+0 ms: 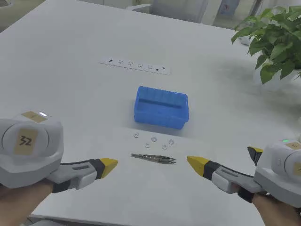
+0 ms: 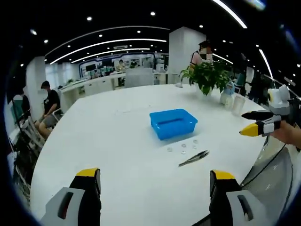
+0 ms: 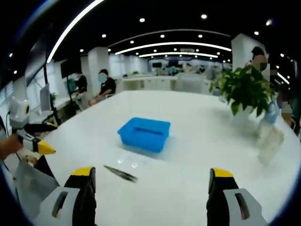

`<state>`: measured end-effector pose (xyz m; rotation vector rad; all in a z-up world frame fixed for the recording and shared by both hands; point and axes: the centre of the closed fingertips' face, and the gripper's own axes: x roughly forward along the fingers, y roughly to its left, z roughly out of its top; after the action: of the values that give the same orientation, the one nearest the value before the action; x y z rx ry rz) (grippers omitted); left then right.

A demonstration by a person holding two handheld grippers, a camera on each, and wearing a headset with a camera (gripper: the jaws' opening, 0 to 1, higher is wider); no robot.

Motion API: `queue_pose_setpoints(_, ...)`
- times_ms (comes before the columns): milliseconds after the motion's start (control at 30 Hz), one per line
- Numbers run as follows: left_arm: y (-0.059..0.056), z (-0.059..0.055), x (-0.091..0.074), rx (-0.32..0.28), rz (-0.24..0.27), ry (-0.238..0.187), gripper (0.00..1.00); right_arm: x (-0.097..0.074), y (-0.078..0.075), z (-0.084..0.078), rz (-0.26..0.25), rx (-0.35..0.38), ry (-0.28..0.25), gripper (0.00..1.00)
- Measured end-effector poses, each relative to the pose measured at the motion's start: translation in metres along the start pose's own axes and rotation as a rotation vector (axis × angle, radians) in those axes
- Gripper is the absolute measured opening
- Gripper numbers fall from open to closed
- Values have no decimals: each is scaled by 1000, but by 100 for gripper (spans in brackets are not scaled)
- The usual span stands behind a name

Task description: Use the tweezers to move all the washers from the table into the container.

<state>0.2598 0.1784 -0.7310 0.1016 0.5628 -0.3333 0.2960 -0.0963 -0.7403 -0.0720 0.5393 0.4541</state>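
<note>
A: Both grippers hang low in the head view. The left gripper [image 2: 154, 175] has its jaws spread wide on nothing, and so does the right gripper [image 3: 149, 173]. Where do I start?

B: With the tweezers [image 1: 154, 158], lying flat on the counter [image 1: 70, 70] at lower centre, between the two yellow tips. I'd come down across their middle and close gently. They are thin and probably slide, so a skewed pinch could flick them.

A: And the washers [image 1: 154, 140]?

B: They are scattered just above the tweezers in the frame, apart from them and just below the blue container [image 1: 161, 107] at centre. It's a short carry, but sweeping in low risks scattering them.

A: Any room trouble?

B: Not much. There is bare counter to the left and right. The power strip [image 1: 135, 66] sits well above the container, and the plant [image 1: 275, 35] is in the upper right, well away. The counter's near edge runs close under the left gripper at bottom left, so I'd draw the tweezers upward in the frame.
</note>
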Motion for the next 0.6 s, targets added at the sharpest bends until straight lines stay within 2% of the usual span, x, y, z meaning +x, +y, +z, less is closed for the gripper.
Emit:
queue_pose_setpoints(200,1,3,1,12,0,-3,99,0,2,-3,8,-7,12,99)
queue_pose_setpoints(600,0,1,3,16,-2,16,99,2,3,-2,11,-16,15,99)
